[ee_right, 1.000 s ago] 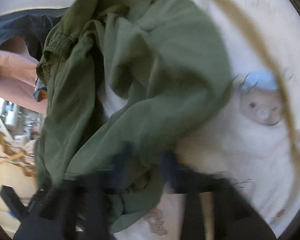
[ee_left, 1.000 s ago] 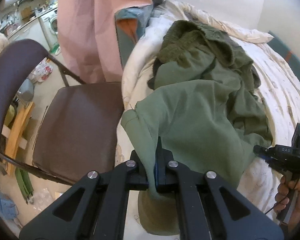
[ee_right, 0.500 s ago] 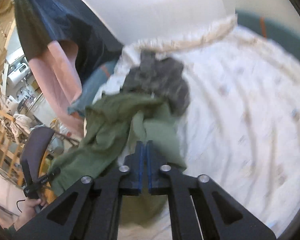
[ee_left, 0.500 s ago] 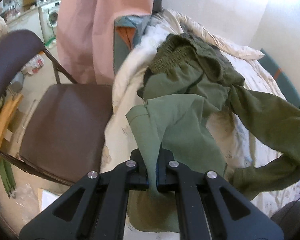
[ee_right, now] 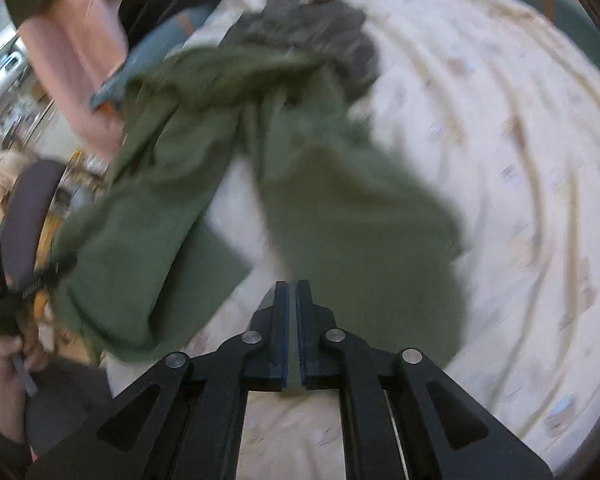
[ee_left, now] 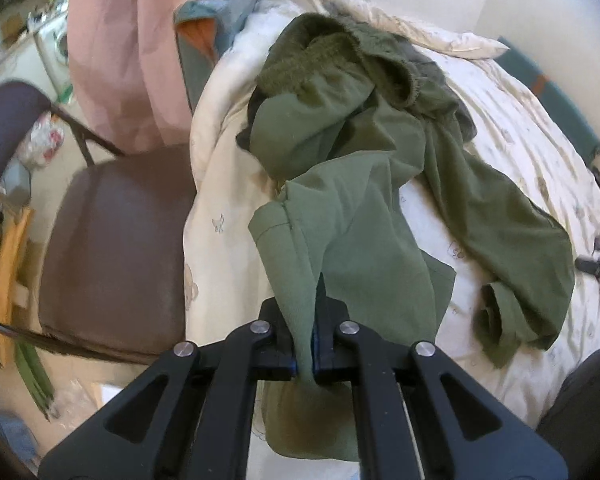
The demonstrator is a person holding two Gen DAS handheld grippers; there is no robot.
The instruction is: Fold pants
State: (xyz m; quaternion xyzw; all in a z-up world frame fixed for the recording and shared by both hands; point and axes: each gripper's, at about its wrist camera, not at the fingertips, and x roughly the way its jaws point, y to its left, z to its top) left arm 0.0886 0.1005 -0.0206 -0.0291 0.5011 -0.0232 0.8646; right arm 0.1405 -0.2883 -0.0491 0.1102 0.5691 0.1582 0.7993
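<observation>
Far left: a brown chair (ee_left: 112, 248) beside the bed (ee_left: 220, 200), a pink curtain (ee_left: 128, 48) behind it. Centre left: my left hand-held gripper (ee_left: 304, 344) is clamped on a leg hem of the green pants (ee_left: 364, 184), cloth pinched between the pads and hanging below them. Centre: the pants lie crumpled on the bed, waistband bunched at the far end, legs trailing toward me. Right: my right hand-held gripper (ee_right: 293, 336) is closed on the other leg's edge, a thin strip of green between its pads; this view is blurred, so I cannot tell how deep the hold is. I judge the step to be spreading the legs flat. To do it well, I would draw both hems evenly toward me, keep them level and apart, and let the waistband unbunch before laying one leg over the other.
</observation>
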